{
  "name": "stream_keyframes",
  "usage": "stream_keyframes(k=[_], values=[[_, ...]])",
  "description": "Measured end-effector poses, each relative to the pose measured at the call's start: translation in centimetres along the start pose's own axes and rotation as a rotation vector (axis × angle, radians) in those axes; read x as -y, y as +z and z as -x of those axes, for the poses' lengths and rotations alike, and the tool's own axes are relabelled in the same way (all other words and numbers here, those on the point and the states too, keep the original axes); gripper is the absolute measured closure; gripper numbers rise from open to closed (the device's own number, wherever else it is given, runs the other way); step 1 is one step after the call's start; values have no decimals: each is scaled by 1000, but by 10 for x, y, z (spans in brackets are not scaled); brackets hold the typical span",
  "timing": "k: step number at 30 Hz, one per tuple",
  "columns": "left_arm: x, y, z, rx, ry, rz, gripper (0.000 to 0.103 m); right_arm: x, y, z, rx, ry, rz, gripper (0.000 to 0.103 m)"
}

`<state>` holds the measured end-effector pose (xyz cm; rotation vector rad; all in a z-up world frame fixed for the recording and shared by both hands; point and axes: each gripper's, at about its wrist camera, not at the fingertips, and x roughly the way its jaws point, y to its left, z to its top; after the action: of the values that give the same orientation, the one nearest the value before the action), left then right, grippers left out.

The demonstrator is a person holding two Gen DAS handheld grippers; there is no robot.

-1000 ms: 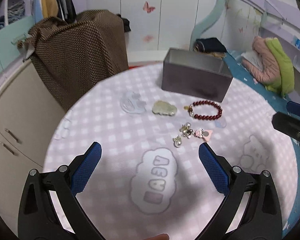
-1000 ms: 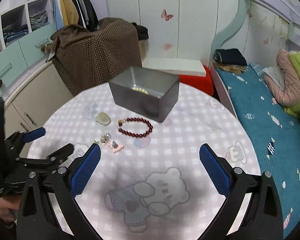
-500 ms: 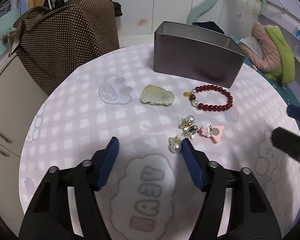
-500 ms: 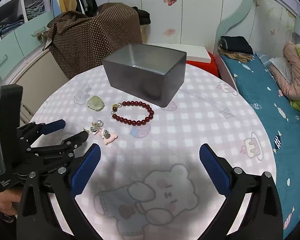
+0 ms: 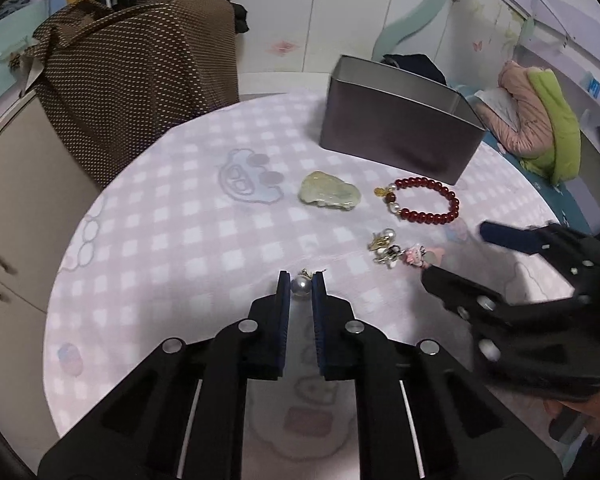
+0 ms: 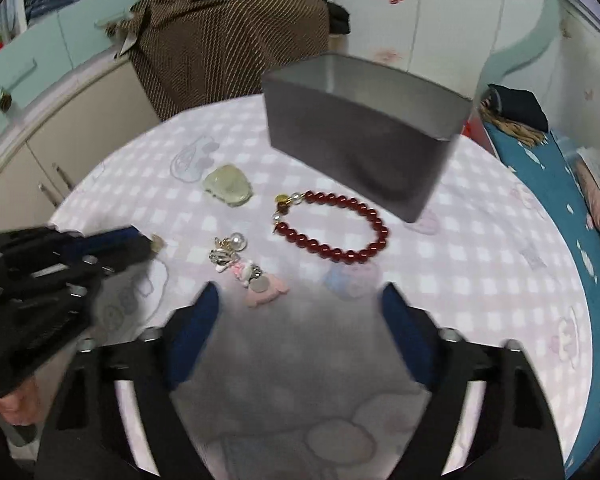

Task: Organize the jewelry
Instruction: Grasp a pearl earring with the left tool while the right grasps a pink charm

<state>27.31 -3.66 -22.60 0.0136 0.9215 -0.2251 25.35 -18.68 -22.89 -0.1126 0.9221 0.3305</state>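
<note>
Pearl earring (image 5: 301, 286), lower centre, sits clamped in the left gripper (image 5: 301, 285), next needing carriage to the tin box (image 5: 396, 136) at upper right, while the right gripper (image 6: 300, 308) gapes wide.

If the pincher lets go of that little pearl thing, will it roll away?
Probably a little: the pearl earring is round and glossy, so it may slip from the left gripper. Its gold clasp and the soft checked cloth should stop it rolling far.
</note>
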Motion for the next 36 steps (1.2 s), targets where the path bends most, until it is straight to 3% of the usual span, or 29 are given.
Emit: stream_keyframes(k=[3,5,7,8,16,26,36], values=[[-9,-4,8,7,1,15,92,-6,0,-4,13,-9,27,51],[-13,-4,12,11,2,23,92,-9,0,-4,20,-5,48,61],[-15,-5,14,12,1,32,92,-13,-1,-3,27,5,73,79],[-17,-5,15,14,1,36,92,-15,-2,-3,27,5,84,81],[-20,-5,25,34,-11,44,92,-9,-8,7,29,46,28,81],[-13,6,47,82,-50,34,92,2,4,57,116,63,-11,81],[12,64,83,228,-69,-45,92,20,49,102,240,41,-1,81]])
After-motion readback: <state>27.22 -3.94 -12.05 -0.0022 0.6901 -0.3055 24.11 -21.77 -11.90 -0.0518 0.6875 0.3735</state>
